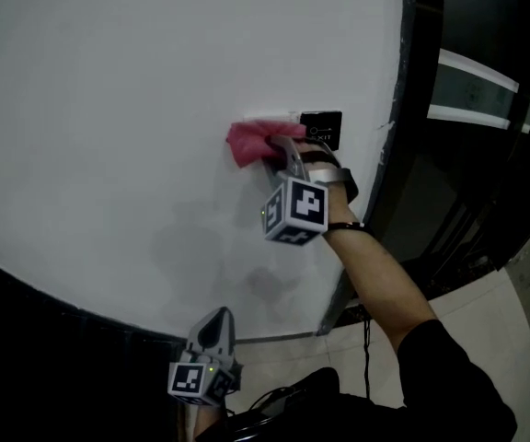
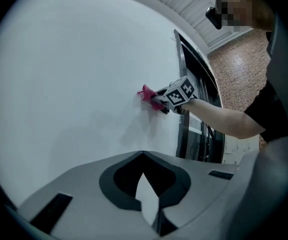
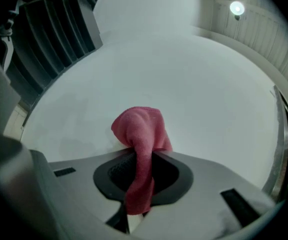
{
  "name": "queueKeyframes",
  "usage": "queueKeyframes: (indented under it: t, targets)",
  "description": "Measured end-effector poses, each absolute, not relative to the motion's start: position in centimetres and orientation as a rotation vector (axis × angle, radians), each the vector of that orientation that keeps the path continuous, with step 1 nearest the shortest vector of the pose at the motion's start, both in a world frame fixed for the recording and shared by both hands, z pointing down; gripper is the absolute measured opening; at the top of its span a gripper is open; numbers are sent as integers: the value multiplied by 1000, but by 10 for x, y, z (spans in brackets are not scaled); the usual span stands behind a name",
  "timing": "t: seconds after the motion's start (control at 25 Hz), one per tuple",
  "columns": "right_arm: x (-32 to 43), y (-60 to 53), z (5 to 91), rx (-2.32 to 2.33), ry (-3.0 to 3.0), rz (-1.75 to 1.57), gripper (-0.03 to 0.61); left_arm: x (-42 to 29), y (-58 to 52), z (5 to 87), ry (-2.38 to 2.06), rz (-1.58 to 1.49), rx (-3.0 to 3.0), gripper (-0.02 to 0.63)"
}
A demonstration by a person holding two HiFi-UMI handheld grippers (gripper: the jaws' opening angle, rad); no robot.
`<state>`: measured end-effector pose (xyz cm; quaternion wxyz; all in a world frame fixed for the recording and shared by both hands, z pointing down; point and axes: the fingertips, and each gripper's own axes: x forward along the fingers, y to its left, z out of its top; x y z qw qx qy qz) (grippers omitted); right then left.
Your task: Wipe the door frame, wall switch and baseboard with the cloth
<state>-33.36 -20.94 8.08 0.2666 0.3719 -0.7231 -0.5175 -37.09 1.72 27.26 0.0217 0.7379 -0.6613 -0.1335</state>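
Note:
A pink cloth (image 1: pixel 252 142) is pressed against the white wall (image 1: pixel 109 109), just left of a black switch plate (image 1: pixel 321 129). The corner of a white plate (image 1: pixel 286 116) shows above the cloth. My right gripper (image 1: pixel 274 154) is shut on the cloth (image 3: pixel 141 126), which bunches out past the jaws onto the wall. In the left gripper view the cloth (image 2: pixel 147 93) and right gripper (image 2: pixel 159 100) show far ahead, against the wall. My left gripper (image 1: pixel 215 320) hangs low near the wall's foot, shut and holding nothing (image 2: pixel 143 155). The dark door frame (image 1: pixel 401 127) runs right of the switch.
A dark band (image 1: pixel 35 293) runs along the wall's lower edge at the left. Light floor tiles (image 1: pixel 490 307) lie at the lower right, beyond the doorway. A cable (image 1: pixel 368 334) hangs by the frame's foot. Glass panels (image 1: pixel 477 90) sit past the frame.

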Motion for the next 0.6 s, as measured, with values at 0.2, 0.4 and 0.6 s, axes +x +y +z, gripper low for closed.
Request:
queueKeyframes:
  t: [0.2, 0.4, 0.6]
  targets:
    - [-334, -210, 103, 991, -1974, -1323, 61, -368, 21, 275, -2034, -414, 2279, -2]
    - [-335, -213, 113, 975, -1991, -1305, 61, -367, 21, 271, -2035, -373, 2301, -2]
    - [-336, -216, 134, 941, -2009, -1275, 61, -357, 17, 272, -2009, -347, 2346, -2]
